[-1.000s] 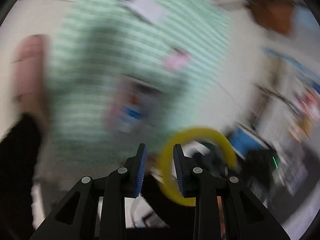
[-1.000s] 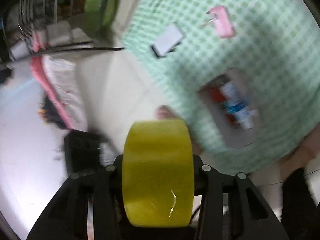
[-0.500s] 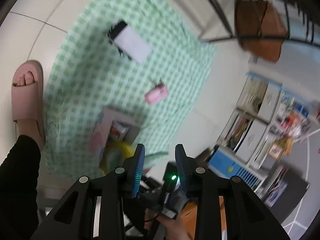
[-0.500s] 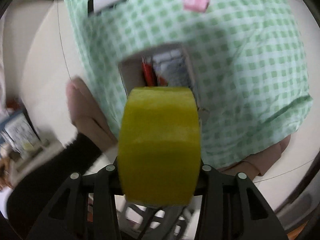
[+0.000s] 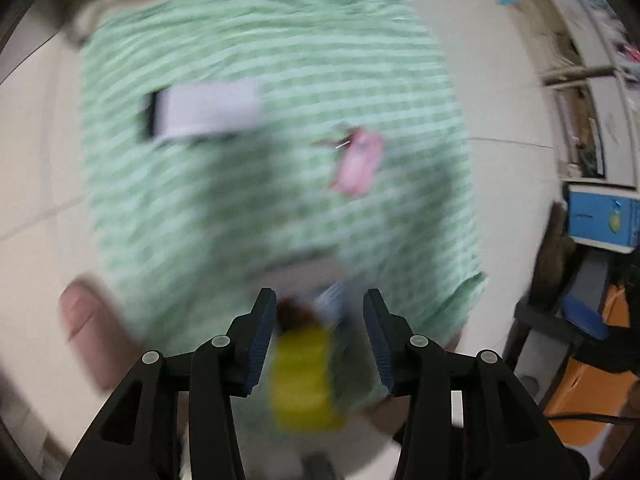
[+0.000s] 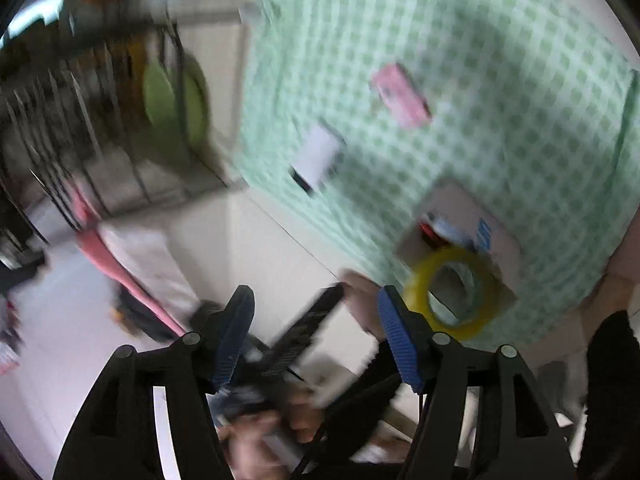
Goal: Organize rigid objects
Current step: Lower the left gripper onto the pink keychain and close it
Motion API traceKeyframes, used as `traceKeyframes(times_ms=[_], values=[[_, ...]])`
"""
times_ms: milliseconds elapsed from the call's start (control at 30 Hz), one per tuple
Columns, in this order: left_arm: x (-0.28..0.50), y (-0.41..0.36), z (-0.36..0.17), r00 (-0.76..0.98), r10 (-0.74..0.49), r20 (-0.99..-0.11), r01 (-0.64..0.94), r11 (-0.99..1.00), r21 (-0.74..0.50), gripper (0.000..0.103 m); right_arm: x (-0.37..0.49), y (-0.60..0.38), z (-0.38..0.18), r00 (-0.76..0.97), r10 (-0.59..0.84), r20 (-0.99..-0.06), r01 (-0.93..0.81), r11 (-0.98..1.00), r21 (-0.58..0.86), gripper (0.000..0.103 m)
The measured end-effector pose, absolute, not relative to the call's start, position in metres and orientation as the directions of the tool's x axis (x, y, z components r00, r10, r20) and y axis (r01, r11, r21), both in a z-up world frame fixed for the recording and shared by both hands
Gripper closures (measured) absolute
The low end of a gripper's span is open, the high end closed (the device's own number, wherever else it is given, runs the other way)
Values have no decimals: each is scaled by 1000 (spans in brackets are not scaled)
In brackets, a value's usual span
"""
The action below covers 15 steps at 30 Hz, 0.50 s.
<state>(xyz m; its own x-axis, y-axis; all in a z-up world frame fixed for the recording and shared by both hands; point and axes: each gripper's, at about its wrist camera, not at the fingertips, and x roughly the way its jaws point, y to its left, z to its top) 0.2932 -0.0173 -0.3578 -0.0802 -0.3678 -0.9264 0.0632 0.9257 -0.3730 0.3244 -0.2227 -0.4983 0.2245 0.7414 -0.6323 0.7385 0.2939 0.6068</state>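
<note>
A yellow tape roll (image 6: pixel 454 292) lies on edge in a shallow cardboard box (image 6: pixel 460 204) on the green checked cloth (image 6: pixel 480 60); the roll shows blurred in the left wrist view (image 5: pixel 306 376), below the fingers. A pink object (image 6: pixel 402 96) (image 5: pixel 358 164) and a white flat device (image 6: pixel 318 154) (image 5: pixel 206 114) lie on the cloth. My right gripper (image 6: pixel 316 340) is open and empty, left of the roll. My left gripper (image 5: pixel 320 338) is open and empty above the box.
A wire rack (image 6: pixel 100 92) with a green dish (image 6: pixel 160 96) stands left of the cloth. A pink slipper (image 5: pixel 86 316) is at the cloth's edge. Shelves and a blue box (image 5: pixel 600 218) stand at right. The left gripper's body (image 6: pixel 312 332) shows below my right fingers.
My right gripper has let go of the yellow tape roll, which now lies in the box, and has opened. My left gripper has opened wider and swung over the box.
</note>
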Motion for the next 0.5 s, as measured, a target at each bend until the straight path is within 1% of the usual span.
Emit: traceKeyframes(times_ms=[33, 67, 100, 200, 300, 400, 500], values=[[303, -35, -366, -64, -371, -926, 95, 922, -376, 54, 324, -233, -491, 256, 727, -638, 742, 275, 612, 37], [310, -51, -376, -57, -363, -930, 123, 922, -367, 48, 322, -242, -485, 288, 715, -637, 745, 251, 618, 36], [315, -65, -386, -56, -346, -936, 142, 926, -351, 47, 321, -249, -481, 309, 709, -634, 747, 232, 623, 35], [329, -100, -425, -89, -268, -959, 187, 942, -280, 47, 317, -270, -473, 359, 687, -632, 754, 185, 630, 35], [340, -130, -458, -87, -209, -974, 231, 947, -224, 47, 310, -284, -471, 361, 672, -646, 770, 177, 614, 35], [348, -150, -487, -78, -158, -984, 258, 950, -173, 47, 300, -279, -484, 355, 727, -588, 785, 110, 610, 34], [355, -161, -510, -91, -164, -982, 226, 957, -181, 47, 294, -268, -491, 343, 776, -530, 793, 63, 606, 34]])
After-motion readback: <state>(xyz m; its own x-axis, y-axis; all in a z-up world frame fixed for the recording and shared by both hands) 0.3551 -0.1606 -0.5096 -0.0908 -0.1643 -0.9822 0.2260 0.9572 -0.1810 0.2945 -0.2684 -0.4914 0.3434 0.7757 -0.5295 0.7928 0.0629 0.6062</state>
